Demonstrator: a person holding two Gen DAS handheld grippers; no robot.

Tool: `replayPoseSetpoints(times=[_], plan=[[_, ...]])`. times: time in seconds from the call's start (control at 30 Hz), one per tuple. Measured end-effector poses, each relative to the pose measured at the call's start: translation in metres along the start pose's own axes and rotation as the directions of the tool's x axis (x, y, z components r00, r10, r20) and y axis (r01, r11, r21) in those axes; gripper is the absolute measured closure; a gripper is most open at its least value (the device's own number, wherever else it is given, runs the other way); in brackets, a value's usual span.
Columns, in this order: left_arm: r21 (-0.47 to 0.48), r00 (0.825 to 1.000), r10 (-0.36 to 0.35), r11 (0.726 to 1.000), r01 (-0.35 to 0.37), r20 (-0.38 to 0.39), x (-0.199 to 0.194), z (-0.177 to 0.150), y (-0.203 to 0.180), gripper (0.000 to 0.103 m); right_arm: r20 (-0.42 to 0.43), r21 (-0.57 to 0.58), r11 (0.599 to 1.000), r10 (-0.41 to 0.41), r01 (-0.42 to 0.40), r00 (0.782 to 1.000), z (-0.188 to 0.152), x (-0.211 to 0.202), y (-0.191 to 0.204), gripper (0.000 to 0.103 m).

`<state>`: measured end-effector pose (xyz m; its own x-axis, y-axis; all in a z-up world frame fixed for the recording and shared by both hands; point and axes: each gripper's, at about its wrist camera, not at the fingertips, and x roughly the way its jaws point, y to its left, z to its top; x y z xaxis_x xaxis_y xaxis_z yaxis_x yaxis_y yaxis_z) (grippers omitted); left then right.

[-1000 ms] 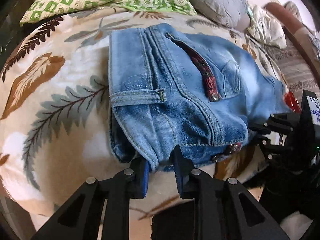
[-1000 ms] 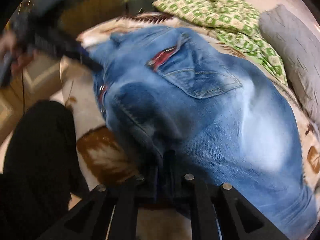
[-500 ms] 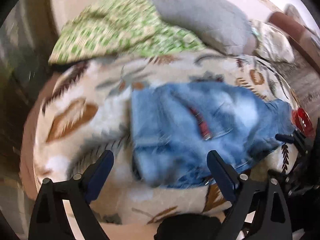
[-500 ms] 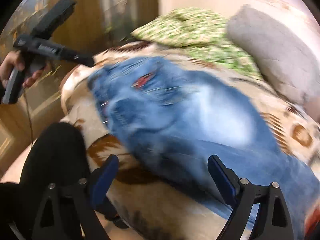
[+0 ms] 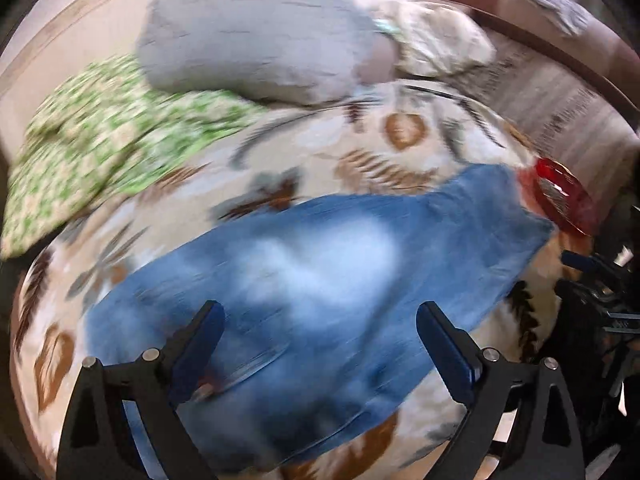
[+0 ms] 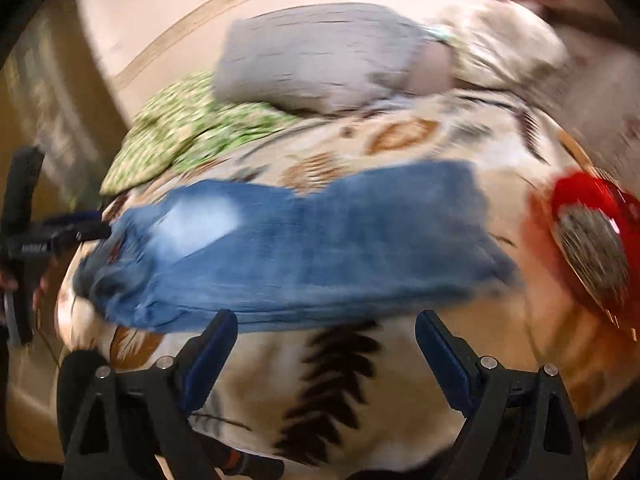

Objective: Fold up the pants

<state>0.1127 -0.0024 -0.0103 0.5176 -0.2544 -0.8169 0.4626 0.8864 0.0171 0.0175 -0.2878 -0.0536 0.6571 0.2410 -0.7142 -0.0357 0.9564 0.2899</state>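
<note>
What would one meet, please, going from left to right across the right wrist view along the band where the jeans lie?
Left gripper held in a hand → jeans lying flat on the leaf-print blanket → red dish at the right edge.

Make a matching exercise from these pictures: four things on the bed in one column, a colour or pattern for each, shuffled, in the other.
Things:
1. jeans
2. pillow
3. crumpled cloth
4. bedspread

Descriptions:
A. green and cream checks
B. plain grey
C. faded blue denim
D. cream with brown and grey leaves

Pairs: 1-C, 2-B, 3-A, 4-D
</note>
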Motion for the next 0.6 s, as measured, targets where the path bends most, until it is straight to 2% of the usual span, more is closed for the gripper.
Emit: replayPoseSetpoints(times=[0.1,0.37,0.5,0.6], plan=[[0.1,0.999,-0.036,0.994,0.036,0.005,0.01,0.016,-0.026,0.006,0.012,0.09,0.995,-0.034,0.033,0.999,-0.005,-0.006,-0.022,0.011],[0.216,0.994,-0.104,0.971,0.107,-0.024,0.05,0.073,-0.065,0.006,0.01,0.247,0.959,-0.149,0.142,0.989,0.0,-0.003,-0.055,0.011],[0.296,0.987,-0.153,0.942,0.158,-0.04,0.074,0.107,-0.091,0.006,0.009,0.315,0.935,-0.176,0.165,0.984,0.006,0.0,-0.072,0.011],[0.362,0.973,-0.218,0.903,0.232,-0.08,0.092,0.127,-0.112,0.006,-0.006,0.344,0.924,-0.176,0.167,0.984,0.009,0.006,-0.081,0.011]])
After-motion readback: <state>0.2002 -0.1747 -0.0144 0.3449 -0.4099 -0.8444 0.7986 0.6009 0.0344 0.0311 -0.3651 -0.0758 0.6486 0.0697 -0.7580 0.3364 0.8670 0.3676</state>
